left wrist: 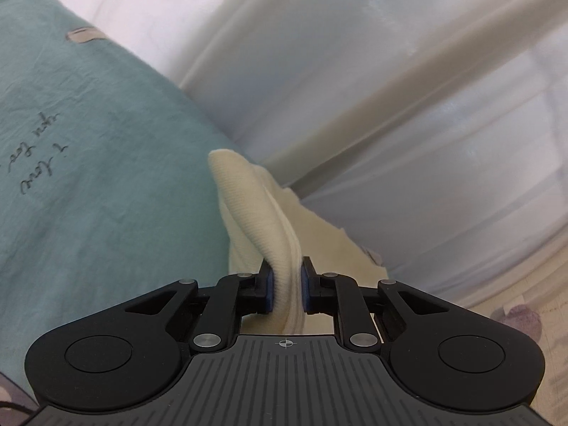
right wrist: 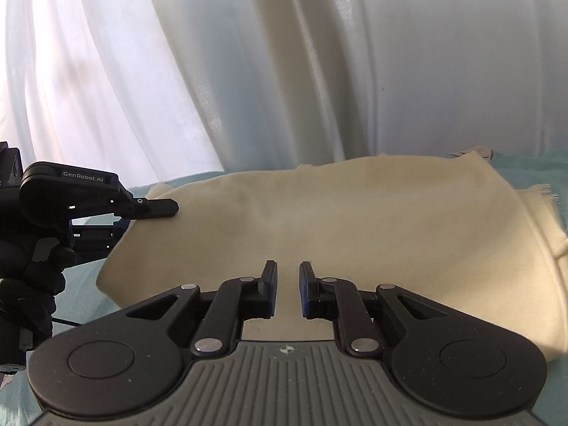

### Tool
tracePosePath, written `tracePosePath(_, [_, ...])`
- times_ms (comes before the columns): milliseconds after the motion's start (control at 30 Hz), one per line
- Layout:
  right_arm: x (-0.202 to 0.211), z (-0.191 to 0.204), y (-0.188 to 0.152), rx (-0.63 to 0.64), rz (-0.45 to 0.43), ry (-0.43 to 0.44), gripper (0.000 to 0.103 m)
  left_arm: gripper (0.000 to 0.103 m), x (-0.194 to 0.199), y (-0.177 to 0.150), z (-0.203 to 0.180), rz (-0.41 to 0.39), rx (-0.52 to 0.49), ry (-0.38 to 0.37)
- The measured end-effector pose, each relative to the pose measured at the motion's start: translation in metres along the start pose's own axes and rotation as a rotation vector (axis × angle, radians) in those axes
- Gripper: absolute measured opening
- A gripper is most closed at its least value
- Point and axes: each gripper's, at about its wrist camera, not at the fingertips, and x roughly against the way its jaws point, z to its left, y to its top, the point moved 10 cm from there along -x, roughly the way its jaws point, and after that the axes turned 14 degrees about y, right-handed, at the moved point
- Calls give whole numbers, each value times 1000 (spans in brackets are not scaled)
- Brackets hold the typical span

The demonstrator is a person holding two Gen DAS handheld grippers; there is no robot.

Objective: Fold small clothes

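A cream-coloured small garment (right wrist: 355, 227) lies spread on a teal sheet (right wrist: 81, 284). My left gripper (left wrist: 287, 285) is shut on a ribbed cream edge of the garment (left wrist: 248, 206), which is bunched between its blue pads. In the right wrist view the left gripper (right wrist: 156, 209) sits at the garment's left corner, held by a black-gloved hand (right wrist: 25, 284). My right gripper (right wrist: 287, 287) hovers over the garment's near edge, jaws a little apart with nothing between them.
The teal sheet (left wrist: 88, 177) carries handwritten-style lettering (left wrist: 39, 156) and a small tan label (left wrist: 83, 33). White curtains (right wrist: 284, 71) hang right behind the surface. A frayed garment edge (right wrist: 543, 195) lies at the right.
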Motion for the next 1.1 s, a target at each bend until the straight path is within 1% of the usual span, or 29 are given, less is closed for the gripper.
tracePosePath(100, [32,-17,10,-18,-65,-42,13,17,-4,-11,-49,-12,-97,-35])
tracePosePath(133, [42,-23,12,-27,-82,-58,13,17,-10,-17,-62,-6,-125,-35])
tracePosePath(200, [57,-35,13,-48,-103,-83,13,17,-29,-36,-84,34,-162,-36])
tracePosePath(267, [69,-48,10,-72,-104,-114,13,17,-52,-60,-98,79,-198,-9])
tracePosePath(367, [79,-60,3,-106,-88,-130,13,18,-79,-88,-100,128,-223,48])
tracePosePath(400, [82,-62,0,-117,-82,-129,13,23,-80,-93,-99,117,-213,44])
tracePosePath(433, [85,-65,-2,-125,-75,-126,14,24,-76,-95,-99,100,-203,35])
tracePosePath(467, [87,-66,-4,-132,-71,-123,14,28,-71,-97,-100,99,-213,25])
tracePosePath(500, [88,-68,-5,-136,-64,-121,18,35,-63,-102,-102,112,-240,10])
tracePosePath(533, [89,-69,-5,-140,-57,-118,23,40,-56,-106,-104,126,-263,-7])
tracePosePath(567, [89,-70,-4,-146,-54,-114,26,49,-46,-109,-104,130,-276,-19])
tracePosePath(600, [88,-71,-2,-154,-54,-105,30,56,-32,-112,-102,118,-281,-19])
tracePosePath(633, [86,-72,1,-165,-54,-89,34,59,-22,-112,-97,96,-277,-8])
tracePosePath(667, [86,-70,1,-180,-51,-66,37,61,-10,-111,-91,75,-270,12])
tracePosePath(700, [83,-70,2,-200,-43,-39,46,61,-1,-112,-84,62,-262,33])
tracePosePath(733, [78,-69,4,-222,-36,-11,49,62,10,-111,-73,45,-243,75])
tracePosePath(800, [62,-70,7,-260,-13,41,49,67,25,-111,-49,22,-185,152])
tracePosePath(867, [47,-71,9,-306,9,85,49,68,34,-113,-27,22,-141,210])
tracePosePath(933, [29,-74,9,-378,34,123,49,69,42,-117,-1,24,-99,281])
tracePosePath(1000, [12,-81,9,-439,51,133,49,70,50,-119,17,29,-64,322])
tracePosePath(1100, [-9,-90,5,-493,74,120,48,76,69,-127,46,15,-8,370])
